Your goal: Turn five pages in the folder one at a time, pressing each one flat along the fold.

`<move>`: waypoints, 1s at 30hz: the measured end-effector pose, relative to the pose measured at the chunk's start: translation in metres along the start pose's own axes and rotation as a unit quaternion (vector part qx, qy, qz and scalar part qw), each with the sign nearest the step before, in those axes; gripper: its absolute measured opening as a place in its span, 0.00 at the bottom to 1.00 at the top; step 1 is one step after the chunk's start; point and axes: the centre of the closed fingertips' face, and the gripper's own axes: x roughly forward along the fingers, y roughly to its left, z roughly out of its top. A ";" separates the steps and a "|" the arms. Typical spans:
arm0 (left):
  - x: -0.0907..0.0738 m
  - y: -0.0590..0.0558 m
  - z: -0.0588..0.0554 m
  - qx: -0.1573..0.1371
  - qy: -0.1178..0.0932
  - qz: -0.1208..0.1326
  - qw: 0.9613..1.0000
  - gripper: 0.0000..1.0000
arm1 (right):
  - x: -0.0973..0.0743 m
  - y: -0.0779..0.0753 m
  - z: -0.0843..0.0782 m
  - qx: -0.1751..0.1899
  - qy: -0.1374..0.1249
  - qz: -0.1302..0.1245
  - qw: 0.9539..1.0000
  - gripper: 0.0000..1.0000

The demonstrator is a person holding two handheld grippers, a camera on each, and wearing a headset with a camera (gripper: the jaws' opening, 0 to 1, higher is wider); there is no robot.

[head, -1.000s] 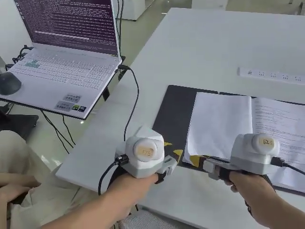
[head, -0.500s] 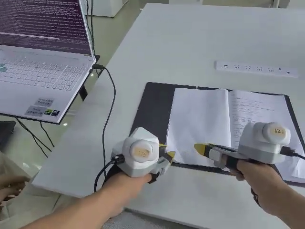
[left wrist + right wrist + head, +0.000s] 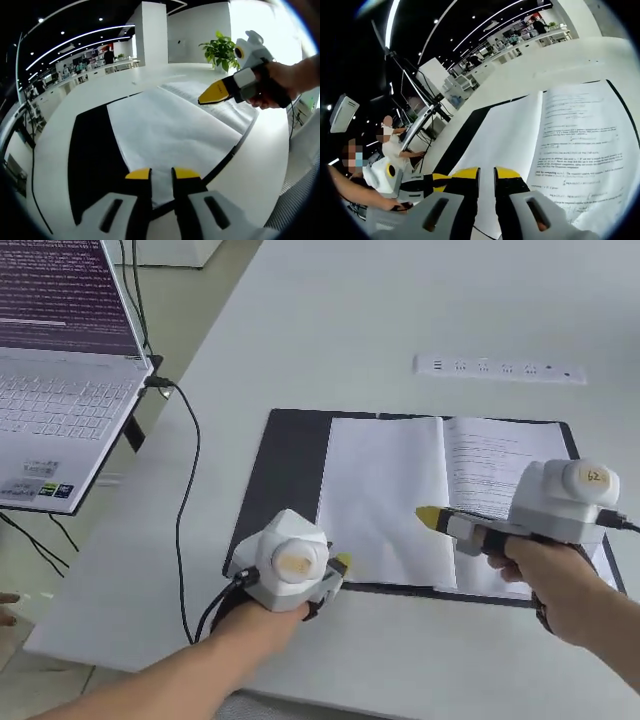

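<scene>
Left tool (image 3: 161, 174) has its yellow-tipped jaws drawn close together with only a thin slit between them, gripping nothing. In the left gripper view they sit over the near edge of a blank white page (image 3: 380, 490). Whether they touch the paper cannot be told. In the head view this tool is at the folder's near left corner, held in the person's left hand (image 3: 250, 625).

Right tool (image 3: 487, 172) is likewise pressed nearly closed and empty. Its jaws point across the lower part of the open spread, just beside the fold where the blank page meets a printed page (image 3: 490, 465). From the left gripper view its tip looks like a single yellow wedge above the paper near that fold; contact with the sheet cannot be made out. The right hand (image 3: 545, 575) holds it over the folder's near right part.

The black folder (image 3: 290, 480) lies open and flat on the white bench (image 3: 350, 320). Its bare left inner cover shows beside the blank page, and the printed page lies to the right of the fold.

Farther back on the bench, well apart from the folder, lies a white power strip (image 3: 500, 368). To the left an open laptop (image 3: 50, 410) sits on a separate stand, with a black cable (image 3: 185, 520) hanging beside the bench edge. A green plant (image 3: 220, 50) stands in the room beyond.
</scene>
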 end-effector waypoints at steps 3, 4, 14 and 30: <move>-0.001 -0.001 -0.003 0.002 -0.002 0.006 1.000 0.14 | 0.000 -0.009 0.004 0.002 0.001 -0.002 1.000 0.09; -0.001 0.000 -0.002 -0.001 -0.004 0.007 1.000 0.14 | 0.001 -0.011 0.006 0.004 0.001 -0.003 1.000 0.10; -0.001 0.002 -0.003 -0.015 -0.011 0.006 1.000 0.14 | 0.017 -0.031 0.027 0.039 -0.009 0.002 0.999 0.06; -0.001 0.001 -0.004 -0.022 -0.016 0.013 1.000 0.14 | 0.044 -0.078 0.048 0.117 -0.017 -0.005 0.993 0.00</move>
